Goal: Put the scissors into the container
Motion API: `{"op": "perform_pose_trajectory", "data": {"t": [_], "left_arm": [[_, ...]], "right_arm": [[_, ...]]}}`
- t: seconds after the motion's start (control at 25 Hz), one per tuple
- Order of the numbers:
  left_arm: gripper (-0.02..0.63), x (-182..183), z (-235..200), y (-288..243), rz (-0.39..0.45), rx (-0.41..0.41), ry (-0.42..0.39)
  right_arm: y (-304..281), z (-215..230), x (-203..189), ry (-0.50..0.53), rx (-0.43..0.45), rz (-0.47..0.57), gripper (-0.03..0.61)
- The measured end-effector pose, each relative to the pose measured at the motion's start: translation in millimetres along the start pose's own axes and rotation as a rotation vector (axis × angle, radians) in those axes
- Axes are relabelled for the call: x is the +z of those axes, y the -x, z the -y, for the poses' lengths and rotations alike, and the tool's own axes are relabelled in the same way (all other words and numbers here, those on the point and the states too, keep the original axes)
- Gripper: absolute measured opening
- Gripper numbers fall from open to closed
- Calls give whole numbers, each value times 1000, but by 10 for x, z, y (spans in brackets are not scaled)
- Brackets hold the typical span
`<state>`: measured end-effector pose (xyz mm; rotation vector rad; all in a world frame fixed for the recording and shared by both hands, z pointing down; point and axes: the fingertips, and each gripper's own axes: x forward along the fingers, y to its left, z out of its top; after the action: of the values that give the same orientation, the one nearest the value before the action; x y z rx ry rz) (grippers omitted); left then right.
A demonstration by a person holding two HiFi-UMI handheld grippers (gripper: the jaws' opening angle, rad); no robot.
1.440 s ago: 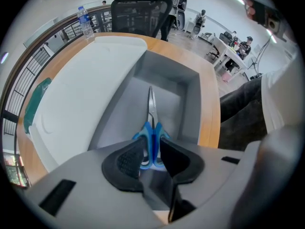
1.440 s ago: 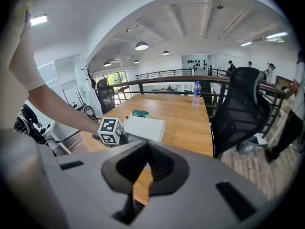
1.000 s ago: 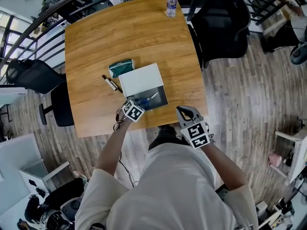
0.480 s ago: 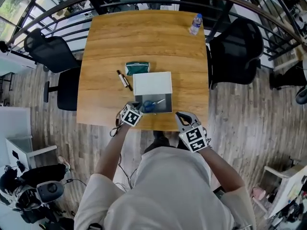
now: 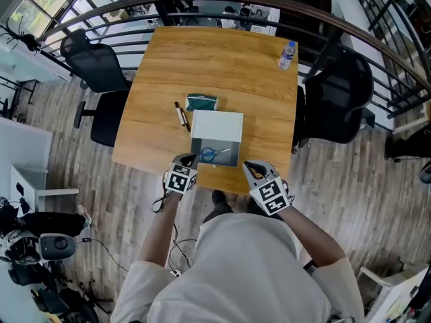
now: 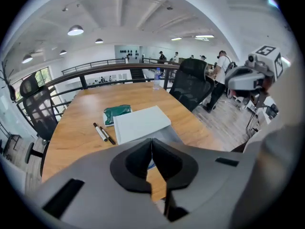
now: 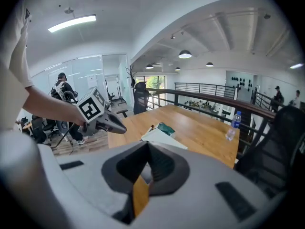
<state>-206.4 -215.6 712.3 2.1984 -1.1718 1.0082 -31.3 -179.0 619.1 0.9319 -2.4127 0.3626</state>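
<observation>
The left gripper (image 5: 190, 160), its jaws just closed together on nothing, hangs at the lower-left corner of the grey container (image 5: 215, 166) at frame centre. The right gripper (image 5: 248, 168), also pinched shut and empty, sits just right of it. The blue-handled scissors (image 5: 210, 155) lie inside, below the white lid (image 5: 217, 125) covering the upper half. The placing looks done, so it seems best to draw both tools straight off, clear of the rim, without nudging the box.

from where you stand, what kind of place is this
Most likely an open-plan office on a mezzanine or upper level: a wooden table with black office chairs beside it, a dark railing along its far side, and round ceiling lights overhead.
</observation>
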Motion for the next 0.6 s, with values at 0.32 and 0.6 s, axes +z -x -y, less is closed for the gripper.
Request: {"op": "perform_pose_trajectory", "data": {"t": [0.32, 0.6], "left_arm": [[-8, 157, 444, 578, 176, 98, 188], [-8, 384, 827, 1160, 371, 165, 345]], "right_arm": [[314, 189, 61, 29, 59, 54, 2], [596, 384, 268, 40, 101, 130, 2]]}}
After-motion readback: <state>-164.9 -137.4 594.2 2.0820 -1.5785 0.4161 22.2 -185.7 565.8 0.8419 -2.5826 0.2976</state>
